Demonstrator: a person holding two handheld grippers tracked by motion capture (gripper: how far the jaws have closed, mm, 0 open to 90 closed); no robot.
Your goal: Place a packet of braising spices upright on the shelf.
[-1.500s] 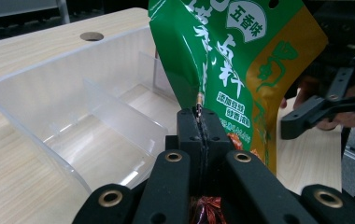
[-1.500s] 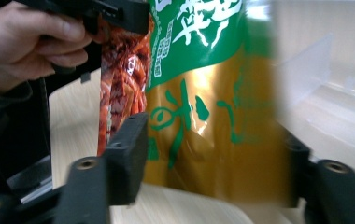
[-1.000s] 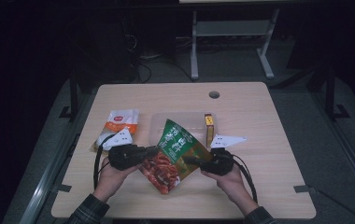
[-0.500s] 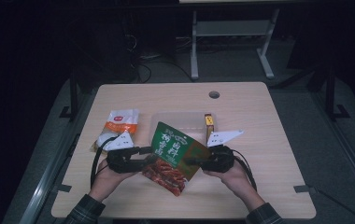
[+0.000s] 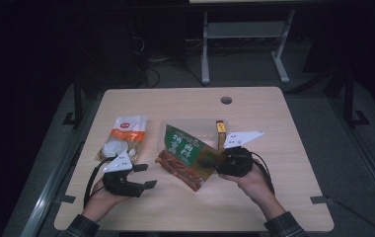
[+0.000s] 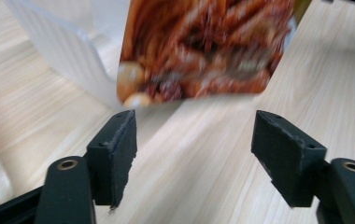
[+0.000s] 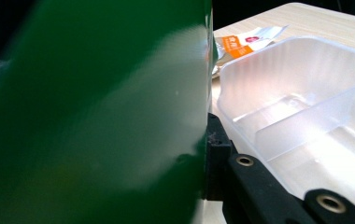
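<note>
Lying farthest to the left of the clear tray (image 5: 195,124) was a white and orange packet (image 5: 124,134), flat on the wooden surface (image 5: 294,192). Nearer the person than that packet was the left hand-held gripper (image 5: 148,176). Its jaws had just been opening, and they stood apart with nothing between them. In the left gripper view, its two black pads (image 6: 116,156) showed bare wood in the gap, and the bottom edge of the snack bag (image 6: 203,46) hung a little way beyond them, not touching.

The snack bag (image 5: 188,155) was green at the top and had a picture of red-brown food lower down. It was tilted and lifted off the surface, just in front of the clear tray and partly over its near edge. The right hand-held gripper (image 5: 214,161) was clenched on the bag's right side, with a hand (image 5: 252,185) wrapped round it. In the right gripper view, the green bag (image 7: 96,112) was pressed against a black pad, and the clear tray (image 7: 306,93) with its divider sat just beside it. A small yellow box (image 5: 220,131) stood at the tray's right end.
</note>
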